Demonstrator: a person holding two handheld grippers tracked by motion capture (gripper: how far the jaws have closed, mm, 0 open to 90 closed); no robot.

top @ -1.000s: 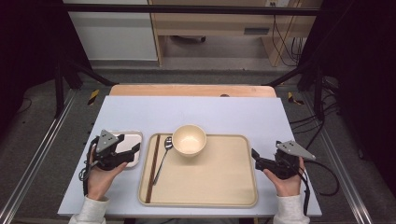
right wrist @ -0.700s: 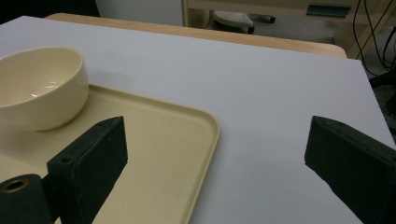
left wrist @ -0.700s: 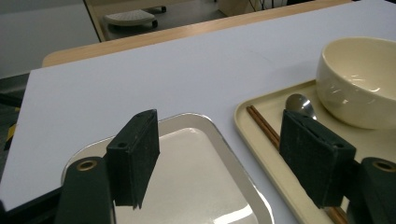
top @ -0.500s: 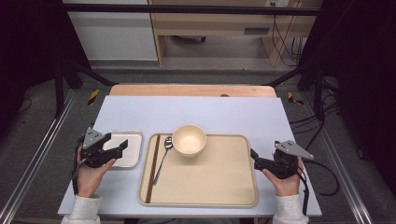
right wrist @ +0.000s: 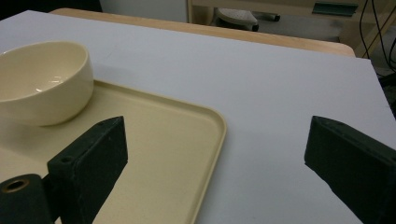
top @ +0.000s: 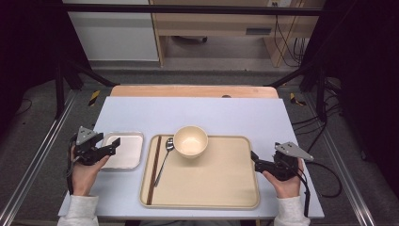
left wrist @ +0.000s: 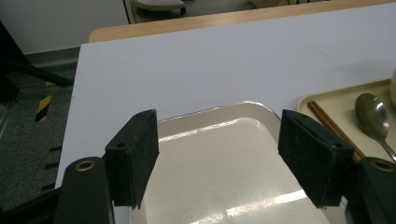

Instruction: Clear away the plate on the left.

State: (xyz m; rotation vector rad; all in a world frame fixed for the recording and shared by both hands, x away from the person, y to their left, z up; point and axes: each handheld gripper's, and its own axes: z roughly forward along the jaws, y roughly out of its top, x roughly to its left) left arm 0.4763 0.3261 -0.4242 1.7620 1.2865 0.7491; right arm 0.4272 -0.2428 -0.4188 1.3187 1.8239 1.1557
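A beige tray (top: 226, 188) lies at the middle of the pale table. On it stand a cream bowl (top: 190, 140), a metal spoon (top: 165, 153) and dark chopsticks (top: 154, 169) along its left rim. Left of the tray sits a small white square dish (top: 129, 153). My left gripper (top: 114, 146) is open, its jaws reaching over the dish's left edge. In the left gripper view the dish (left wrist: 215, 116) lies under the open left gripper (left wrist: 219, 130). My right gripper (top: 254, 160) is open at the tray's right rim (right wrist: 215, 135), with the bowl (right wrist: 42, 79) farther off.
Bare table (top: 235, 117) stretches beyond the tray to a wooden strip (top: 193, 91) at the far edge. Black frame posts stand at both sides, and cables trail on the floor at the right. The spoon (left wrist: 371, 112) and chopsticks (left wrist: 327, 119) lie just right of the dish.
My left hand has drawn its gripper to the left, off the middle of the small dish to its left edge. The right hand has stayed put.
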